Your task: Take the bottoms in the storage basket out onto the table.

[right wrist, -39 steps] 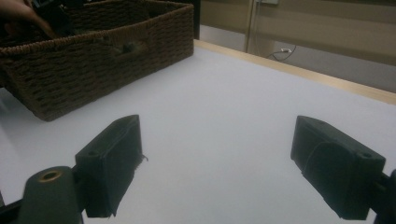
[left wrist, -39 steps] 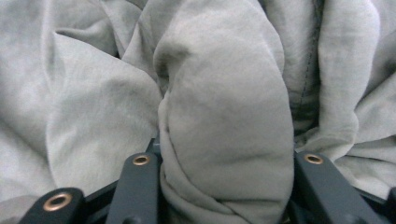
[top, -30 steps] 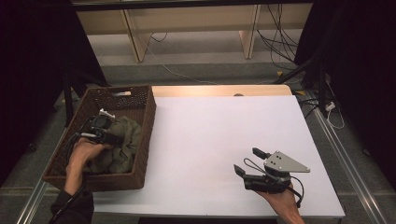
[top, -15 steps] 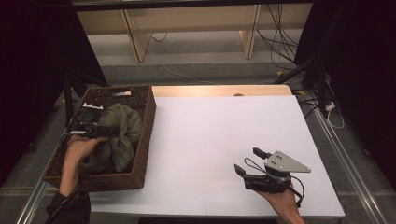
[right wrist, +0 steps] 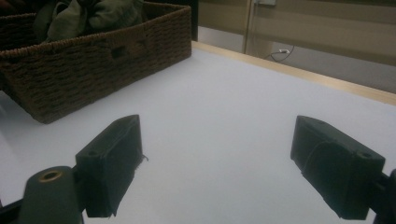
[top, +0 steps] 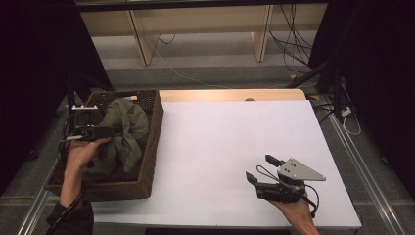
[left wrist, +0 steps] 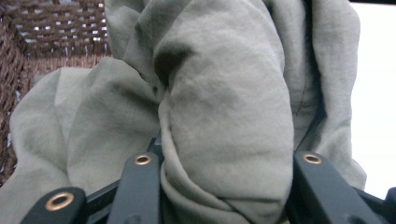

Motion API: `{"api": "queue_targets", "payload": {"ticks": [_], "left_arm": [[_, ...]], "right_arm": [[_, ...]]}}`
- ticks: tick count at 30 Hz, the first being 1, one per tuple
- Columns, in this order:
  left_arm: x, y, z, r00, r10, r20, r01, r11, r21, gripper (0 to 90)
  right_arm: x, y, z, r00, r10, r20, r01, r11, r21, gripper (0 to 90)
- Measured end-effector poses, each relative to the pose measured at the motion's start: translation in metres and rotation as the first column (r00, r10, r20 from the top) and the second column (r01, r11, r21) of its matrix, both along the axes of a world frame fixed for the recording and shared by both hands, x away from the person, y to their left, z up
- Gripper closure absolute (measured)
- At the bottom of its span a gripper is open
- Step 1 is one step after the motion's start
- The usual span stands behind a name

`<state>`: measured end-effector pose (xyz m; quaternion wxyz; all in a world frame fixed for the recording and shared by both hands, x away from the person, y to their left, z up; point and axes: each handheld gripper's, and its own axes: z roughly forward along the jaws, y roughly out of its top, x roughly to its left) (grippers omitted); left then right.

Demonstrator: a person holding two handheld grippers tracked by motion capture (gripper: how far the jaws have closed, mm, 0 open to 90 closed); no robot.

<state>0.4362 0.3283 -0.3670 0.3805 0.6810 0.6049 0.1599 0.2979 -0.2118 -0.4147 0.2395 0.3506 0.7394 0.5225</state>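
Note:
An olive green cloth (top: 125, 129) is bunched up and raised above the brown wicker basket (top: 151, 147) at the table's left. My left gripper (top: 110, 132) is shut on a thick fold of that cloth (left wrist: 224, 121), which bulges between its black jaws. The cloth's lower part still hangs inside the basket (left wrist: 28, 42). My right gripper (top: 263, 169) rests low near the table's front right, open, with nothing between its pads (right wrist: 112, 158). From there the basket (right wrist: 93, 65) shows at the far left with the cloth (right wrist: 93, 14) above its rim.
A white table top (top: 230, 142) stretches between the basket and the right gripper. Its far edge is a wooden strip (top: 230, 94). Behind it are shelf legs and cables on the floor (top: 205, 54). Dark curtains flank both sides.
My left gripper has risen and moved toward the basket's far end, pulling the green cloth up out of the pile. The right gripper has stayed in place.

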Motion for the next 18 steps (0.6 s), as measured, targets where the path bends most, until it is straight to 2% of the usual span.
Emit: {"api": "queue_targets", "payload": {"ticks": [9,18], "left_arm": [[-0.003,0.002,0.007,0.9989,0.012,0.045,-0.010,0.9985,-0.054,59.7],[-0.009,0.001,0.020,0.9948,-0.001,0.102,0.013,0.9934,-0.114,59.7]], "right_arm": [[0.000,-0.001,0.000,1.0000,-0.002,0.003,0.002,1.000,-0.001,17.6],[0.000,-0.001,0.001,1.0000,-0.008,0.003,0.008,1.000,-0.001,17.6]]}}
